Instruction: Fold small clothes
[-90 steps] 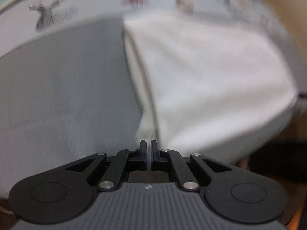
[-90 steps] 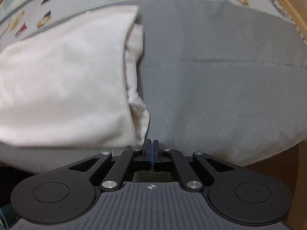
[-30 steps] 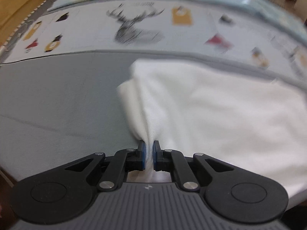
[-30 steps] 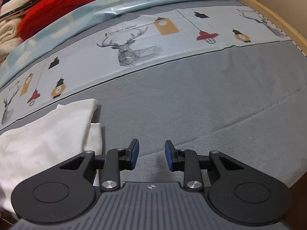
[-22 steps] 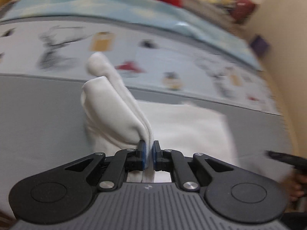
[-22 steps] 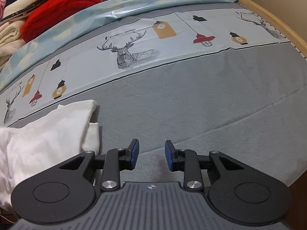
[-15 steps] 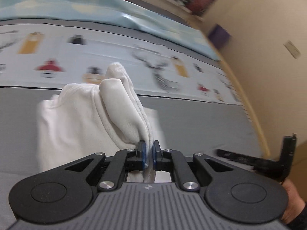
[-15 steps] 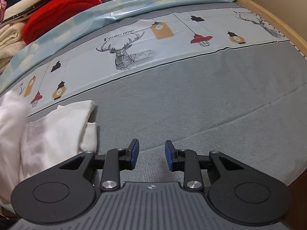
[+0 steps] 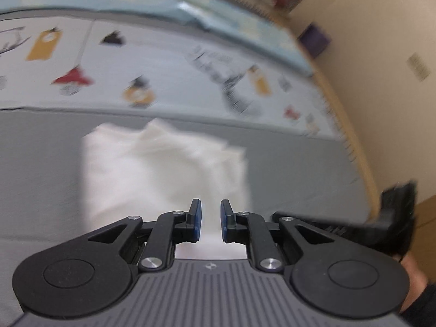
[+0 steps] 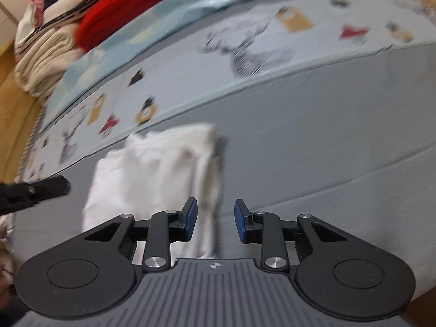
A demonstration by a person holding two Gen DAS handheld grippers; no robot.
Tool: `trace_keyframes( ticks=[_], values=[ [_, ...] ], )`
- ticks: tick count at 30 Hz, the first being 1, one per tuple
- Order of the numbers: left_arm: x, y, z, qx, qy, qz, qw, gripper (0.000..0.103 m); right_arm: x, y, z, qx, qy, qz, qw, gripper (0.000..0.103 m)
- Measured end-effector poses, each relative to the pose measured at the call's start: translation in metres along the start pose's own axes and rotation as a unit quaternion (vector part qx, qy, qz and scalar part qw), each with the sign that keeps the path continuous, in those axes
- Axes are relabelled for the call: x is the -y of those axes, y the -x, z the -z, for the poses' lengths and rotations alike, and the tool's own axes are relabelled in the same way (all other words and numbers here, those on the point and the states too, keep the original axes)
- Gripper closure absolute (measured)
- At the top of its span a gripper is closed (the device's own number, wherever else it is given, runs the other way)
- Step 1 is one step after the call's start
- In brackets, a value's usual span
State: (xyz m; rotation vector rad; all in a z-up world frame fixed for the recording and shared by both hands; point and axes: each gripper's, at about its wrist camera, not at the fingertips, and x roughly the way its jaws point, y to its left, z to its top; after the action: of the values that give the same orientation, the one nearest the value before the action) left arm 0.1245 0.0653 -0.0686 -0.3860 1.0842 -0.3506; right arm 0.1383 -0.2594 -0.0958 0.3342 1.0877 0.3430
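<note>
Looking down over my left claw [image 9: 208, 223], I see its blue pads standing a little apart; they have just been opening, and the white garment [image 9: 166, 169] shows in the gap between them without being pinched, so I hold nothing there. The cloth lies directly ahead of that claw and spreads away from it toward the far side, a compact folded bundle on the grey bed cover [image 9: 41, 163]. Its long axis runs near to far, with the left edge fairly straight and the far edge lumpy, though blur hides the detail.

My right claw [image 10: 215, 219] is parted wider and is also empty. From it the white garment [image 10: 152, 174] lies ahead and to the left, its thick stacked right edge running almost straight toward the gap between my pads, passing just inside the left one. Whether the pad touches cloth I cannot tell.

Both claws tilt steeply down at the bed and sit close together: the right one shows at the right edge of the left view, the left one at the left edge of the right view. I judge the left hand sits over the bundle, while the right is the one lined up with that open right edge, which any tidying pinch would need.

Beyond the garment lies the patterned sheet with deer and lanterns [image 10: 245, 51], and a pile of clothes [image 10: 81, 21] far left.
</note>
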Motion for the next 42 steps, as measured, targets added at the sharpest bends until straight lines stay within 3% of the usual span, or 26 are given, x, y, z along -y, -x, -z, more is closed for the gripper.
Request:
trace_keyframes(
  ticks=[4,6,8,9,10,16,17,19,22,24,26,29,32,37,38,39,41,42],
  values=[
    [-0.021,0.003,0.02,-0.052,-0.053,-0.028,0.9968,0.089,-0.021,-0.027,0.01,-0.069,0.014,-0.025,0.997,0.066],
    [-0.025,0.002,0.028,-0.065,-0.073,-0.038,0.9945,0.089,-0.031,-0.043,0.02,-0.113,0.025,-0.019,0.993,0.065],
    [-0.027,-0.003,0.03,-0.072,-0.082,-0.036,0.9934,0.089,-0.041,-0.048,0.026,-0.128,0.045,-0.006,0.991,0.068],
    [-0.028,-0.003,0.031,-0.073,-0.086,-0.03,0.9932,0.089,-0.044,-0.044,0.026,-0.121,0.054,-0.006,0.991,0.083],
    [-0.029,-0.002,0.032,-0.075,-0.089,-0.022,0.993,0.089,-0.045,-0.038,0.025,-0.112,0.054,-0.013,0.992,0.089],
    [-0.021,-0.017,0.05,-0.109,-0.137,0.009,0.9845,0.086,-0.033,0.027,0.014,-0.021,0.043,-0.108,0.993,0.093],
    [-0.022,-0.022,0.054,-0.123,-0.144,0.005,0.9819,0.086,-0.031,0.029,0.017,-0.025,0.057,-0.096,0.993,0.093],
    [-0.024,-0.04,0.063,-0.156,-0.161,-0.018,0.9744,0.086,-0.024,0.021,0.026,-0.053,0.087,-0.032,0.994,0.093],
    [-0.032,-0.055,0.073,-0.186,-0.179,-0.043,0.9651,0.086,-0.019,-0.001,0.036,-0.109,0.124,0.03,0.986,0.091],
    [-0.038,-0.049,0.069,-0.173,-0.165,-0.023,0.9706,0.086,-0.019,0.003,0.03,-0.08,0.123,0.039,0.988,0.088],
    [-0.043,-0.039,0.063,-0.151,-0.154,-0.009,0.9763,0.086,-0.012,0.012,0.015,-0.028,0.072,0.009,0.997,0.083],
    [-0.057,-0.025,0.052,-0.116,-0.125,0.013,0.9853,0.086,0.0,0.011,0.001,0.029,-0.004,-0.023,0.999,0.073],
    [-0.069,-0.017,0.046,-0.091,-0.107,0.009,0.9901,0.086,0.002,-0.005,-0.007,0.058,-0.034,-0.024,0.997,0.07],
    [-0.075,-0.008,0.036,-0.07,-0.087,0.001,0.9937,0.086,-0.002,-0.049,-0.022,0.05,-0.06,-0.025,0.997,0.067],
    [-0.073,-0.007,0.033,-0.067,-0.084,0.0,0.9942,0.086,-0.003,-0.056,-0.023,0.042,-0.059,-0.021,0.997,0.069],
    [-0.074,-0.006,0.03,-0.063,-0.082,0.0,0.9946,0.086,-0.006,-0.06,-0.026,0.035,-0.052,-0.019,0.998,0.096],
    [-0.075,-0.003,0.026,-0.052,-0.076,0.003,0.9957,0.086,-0.012,-0.059,-0.032,0.064,-0.038,-0.01,0.997,0.1],
    [-0.074,-0.005,0.023,-0.047,-0.072,0.006,0.9963,0.086,-0.013,-0.047,-0.036,0.109,-0.043,-0.015,0.993,0.1]
  ],
)
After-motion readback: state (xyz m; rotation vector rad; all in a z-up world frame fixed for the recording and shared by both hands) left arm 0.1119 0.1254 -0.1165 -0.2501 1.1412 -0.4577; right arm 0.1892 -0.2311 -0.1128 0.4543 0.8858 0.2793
